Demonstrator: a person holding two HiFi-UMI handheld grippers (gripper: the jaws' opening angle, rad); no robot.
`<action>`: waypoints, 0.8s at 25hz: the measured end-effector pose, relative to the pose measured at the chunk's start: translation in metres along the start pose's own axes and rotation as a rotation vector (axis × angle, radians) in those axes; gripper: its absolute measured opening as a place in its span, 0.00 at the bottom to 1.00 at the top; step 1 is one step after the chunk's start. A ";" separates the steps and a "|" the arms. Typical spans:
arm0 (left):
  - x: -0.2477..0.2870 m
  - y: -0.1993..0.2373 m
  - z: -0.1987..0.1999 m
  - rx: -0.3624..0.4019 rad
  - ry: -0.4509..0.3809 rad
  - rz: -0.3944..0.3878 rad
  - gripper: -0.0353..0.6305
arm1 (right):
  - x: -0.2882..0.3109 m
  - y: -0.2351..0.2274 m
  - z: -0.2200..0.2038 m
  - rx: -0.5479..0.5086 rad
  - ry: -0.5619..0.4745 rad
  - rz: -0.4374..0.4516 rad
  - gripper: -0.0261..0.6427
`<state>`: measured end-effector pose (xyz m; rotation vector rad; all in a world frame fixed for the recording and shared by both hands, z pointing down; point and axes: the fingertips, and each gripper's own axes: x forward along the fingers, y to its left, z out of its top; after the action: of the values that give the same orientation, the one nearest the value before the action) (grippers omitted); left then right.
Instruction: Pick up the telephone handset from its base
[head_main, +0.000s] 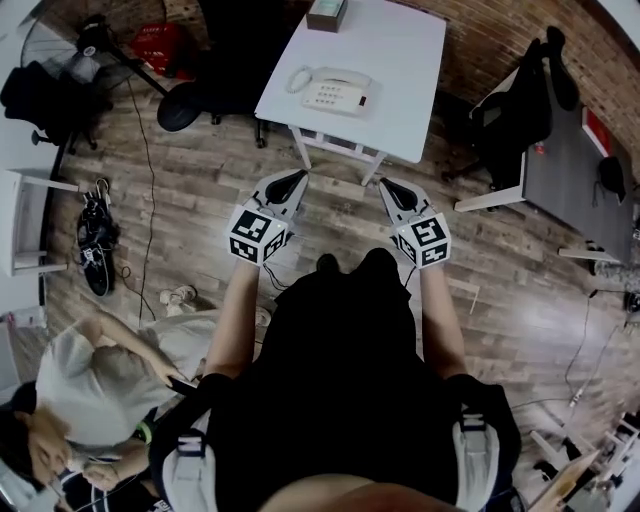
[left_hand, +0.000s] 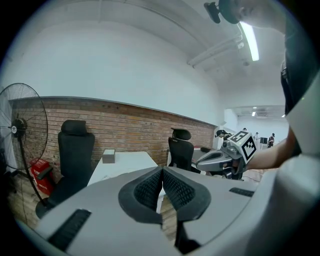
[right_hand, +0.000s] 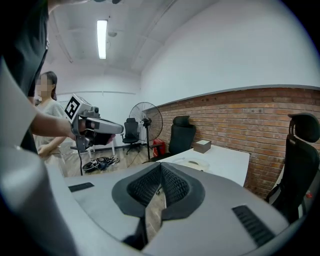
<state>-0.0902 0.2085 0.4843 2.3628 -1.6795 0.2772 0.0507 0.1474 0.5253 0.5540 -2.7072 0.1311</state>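
A white telephone (head_main: 337, 92) sits on a white table (head_main: 410, 70), its handset (head_main: 300, 79) resting on the left side of the base. In the right gripper view the telephone (right_hand: 193, 162) appears small on the table beyond the jaws. My left gripper (head_main: 296, 179) and right gripper (head_main: 386, 186) are held side by side over the wooden floor, short of the table's near edge, both pointing toward it. The left gripper (left_hand: 162, 175) has its pads pressed together with nothing between them. The right gripper (right_hand: 161, 172) is shut and empty too.
A small grey box (head_main: 327, 14) lies at the table's far end. Black office chairs (left_hand: 75, 155) stand by the brick wall, with a fan (right_hand: 146, 120) to the left. A grey desk (head_main: 575, 175) is at the right. A person (head_main: 95, 385) crouches at lower left beside shoes (head_main: 95, 245).
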 end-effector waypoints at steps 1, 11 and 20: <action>-0.001 0.003 -0.001 -0.003 -0.002 0.000 0.08 | 0.002 0.001 0.000 -0.002 0.001 -0.002 0.04; 0.000 0.023 -0.004 -0.024 0.003 -0.011 0.08 | 0.015 0.002 0.003 0.012 0.015 -0.019 0.03; 0.024 0.039 -0.002 -0.027 0.017 -0.006 0.08 | 0.033 -0.022 0.004 0.021 0.021 -0.015 0.04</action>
<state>-0.1190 0.1752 0.4958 2.3390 -1.6586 0.2711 0.0304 0.1149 0.5347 0.5751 -2.6833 0.1602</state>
